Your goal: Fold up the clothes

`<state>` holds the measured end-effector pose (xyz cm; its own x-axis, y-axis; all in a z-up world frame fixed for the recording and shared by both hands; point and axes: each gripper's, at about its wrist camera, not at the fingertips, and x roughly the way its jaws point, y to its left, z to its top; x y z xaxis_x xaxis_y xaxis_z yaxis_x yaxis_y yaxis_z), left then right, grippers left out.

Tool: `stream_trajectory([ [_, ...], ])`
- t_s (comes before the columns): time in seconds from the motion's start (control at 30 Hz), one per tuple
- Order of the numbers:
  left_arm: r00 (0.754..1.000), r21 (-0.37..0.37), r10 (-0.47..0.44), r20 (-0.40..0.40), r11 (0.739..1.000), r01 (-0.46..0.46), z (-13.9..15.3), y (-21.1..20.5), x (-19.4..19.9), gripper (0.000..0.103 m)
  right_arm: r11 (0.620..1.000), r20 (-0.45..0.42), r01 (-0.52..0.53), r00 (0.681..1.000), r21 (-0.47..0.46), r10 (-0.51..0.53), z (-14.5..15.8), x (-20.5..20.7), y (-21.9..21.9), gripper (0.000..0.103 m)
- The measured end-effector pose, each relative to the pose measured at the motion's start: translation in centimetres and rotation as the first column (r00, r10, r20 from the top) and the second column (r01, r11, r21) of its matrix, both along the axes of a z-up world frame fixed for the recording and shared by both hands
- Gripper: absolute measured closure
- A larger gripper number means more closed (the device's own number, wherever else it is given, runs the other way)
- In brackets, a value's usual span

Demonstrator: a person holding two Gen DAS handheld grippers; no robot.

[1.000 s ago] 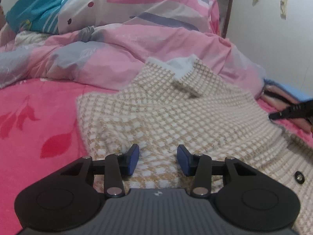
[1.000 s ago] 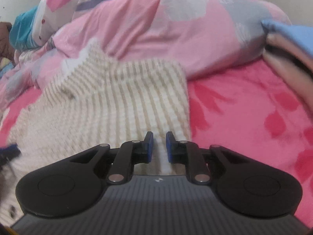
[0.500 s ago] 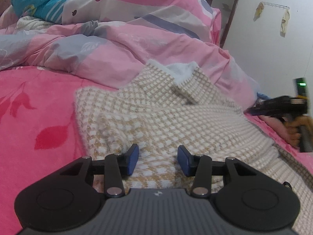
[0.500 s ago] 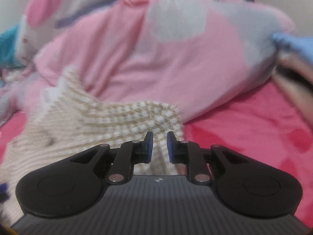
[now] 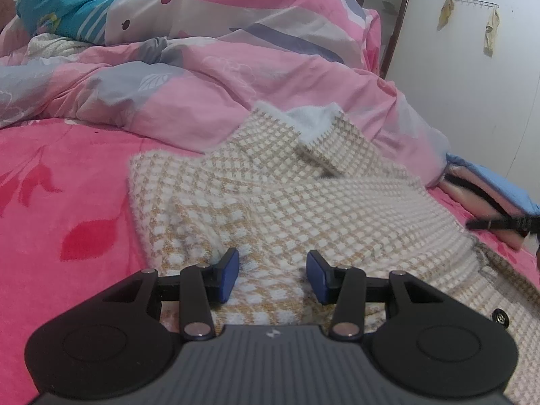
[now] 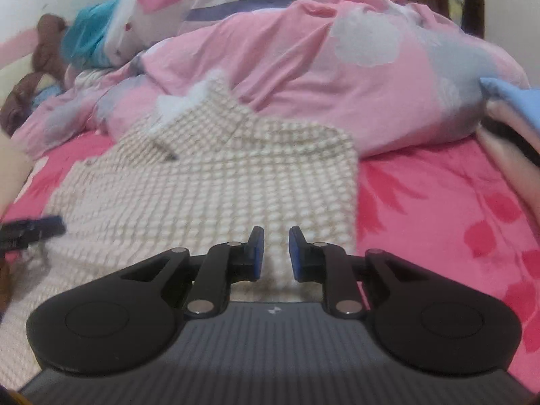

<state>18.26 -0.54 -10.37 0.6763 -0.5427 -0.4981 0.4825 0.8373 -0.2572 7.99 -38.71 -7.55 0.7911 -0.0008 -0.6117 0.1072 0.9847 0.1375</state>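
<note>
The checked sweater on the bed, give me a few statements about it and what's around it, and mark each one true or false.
1. The sweater lies on a pink sheet printed with red leaves. True.
2. The sweater is plain black. False: it has a beige and white check.
3. A pink quilt is bunched up behind the sweater. True.
4. The left gripper is clamped shut with its pads touching. False: its blue pads stand apart over the fabric.
5. A folded pile with a light blue piece on top sits right of the sweater in the right wrist view. True.
6. The sweater hangs from the wall hooks. False: it lies on the bed.
</note>
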Motion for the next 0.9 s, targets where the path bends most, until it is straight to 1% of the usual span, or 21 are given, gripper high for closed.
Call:
stream_trajectory([
  [0.07,1.0,0.007,-0.001,0.002,1.0,0.001,0.0,-0.1,0.0,0.056,1.0,-0.015,-0.005,1.0,-0.02,0.005,-1.8,-0.1,0.6,0.088],
  [0.1,1.0,0.011,-0.002,0.003,1.0,0.002,0.0,-0.2,-0.1,0.056,1.0,-0.016,0.012,1.0,-0.01,-0.012,-1.4,-0.2,0.6,0.088],
  [0.17,1.0,0.021,-0.002,0.007,1.0,0.002,0.1,-0.3,-0.1,0.055,0.998,-0.051,0.066,0.997,0.004,-0.066,0.6,-0.4,0.9,0.088],
  [0.2,1.0,0.025,-0.002,0.008,1.0,0.002,0.1,-0.4,-0.1,0.055,0.997,-0.057,0.073,0.996,-0.026,-0.075,1.8,-1.1,1.5,0.087],
  [0.27,1.0,0.028,-0.002,0.009,1.0,0.002,0.1,-0.4,-0.1,0.055,0.99,-0.044,0.043,0.998,-0.132,-0.05,4.5,-3.9,3.1,0.088],
  [0.33,1.0,0.029,-0.002,0.01,1.0,0.002,0.2,-0.4,-0.1,0.055,0.976,-0.042,0.023,0.999,-0.216,-0.032,7.5,-7.7,4.8,0.087],
  [0.43,1.0,0.031,-0.003,0.01,1.0,0.003,0.2,-0.4,-0.1,0.055,0.939,-0.038,0.022,0.999,-0.343,-0.037,12.4,-14.5,7.3,0.085],
  [0.5,1.0,0.032,-0.003,0.01,0.999,0.003,0.1,-0.4,-0.1,0.055,0.915,-0.041,0.029,0.998,-0.401,-0.049,15.4,-18.7,8.5,0.081],
  [0.57,1.0,0.032,-0.003,0.01,0.999,0.003,0.1,-0.4,-0.1,0.055,0.908,-0.023,0.038,0.998,-0.417,-0.053,17.7,-21.8,9.2,0.076],
  [0.6,1.0,0.032,-0.004,0.01,0.999,0.004,0.1,-0.4,-0.1,0.055,0.917,-0.01,0.037,0.999,-0.397,-0.045,18.6,-22.9,9.4,0.074],
  [0.63,1.0,0.032,-0.005,0.01,0.999,0.004,0.2,-0.4,-0.1,0.055,0.936,0.003,0.029,1.0,-0.351,-0.029,19.2,-23.8,9.6,0.073],
  [0.67,1.0,0.032,-0.005,0.009,0.999,0.004,0.2,-0.4,-0.1,0.055,0.955,0.014,0.014,1.0,-0.295,-0.01,19.6,-24.4,9.7,0.072],
  [0.7,1.0,0.033,-0.005,0.009,0.999,0.004,0.2,-0.5,-0.1,0.055,0.975,0.022,-0.011,1.0,-0.22,0.016,19.1,-24.0,9.7,0.072],
  [0.73,1.0,0.034,-0.005,0.009,0.999,0.005,0.2,-0.5,-0.1,0.054,0.99,0.027,-0.038,0.999,-0.137,0.043,18.1,-23.1,9.8,0.072],
  [0.77,1.0,0.035,-0.005,0.009,0.999,0.005,0.2,-0.5,-0.1,0.054,0.996,0.034,-0.067,0.997,-0.052,0.069,17.0,-22.2,9.8,0.071],
  [0.83,1.0,0.039,-0.006,0.008,0.999,0.006,0.2,-0.5,-0.1,0.054,0.989,0.027,-0.112,0.994,0.098,0.109,14.1,-19.6,9.9,0.071],
  [0.87,1.0,0.044,-0.006,0.008,0.999,0.005,0.3,-0.6,-0.1,0.054,0.981,0.011,-0.121,0.993,0.15,0.121,12.2,-17.7,10.0,0.071],
  [0.9,1.0,0.051,-0.006,0.009,0.999,0.005,0.3,-0.8,-0.2,0.054,0.976,-0.015,-0.12,0.992,0.18,0.124,10.1,-15.5,10.2,0.071],
])
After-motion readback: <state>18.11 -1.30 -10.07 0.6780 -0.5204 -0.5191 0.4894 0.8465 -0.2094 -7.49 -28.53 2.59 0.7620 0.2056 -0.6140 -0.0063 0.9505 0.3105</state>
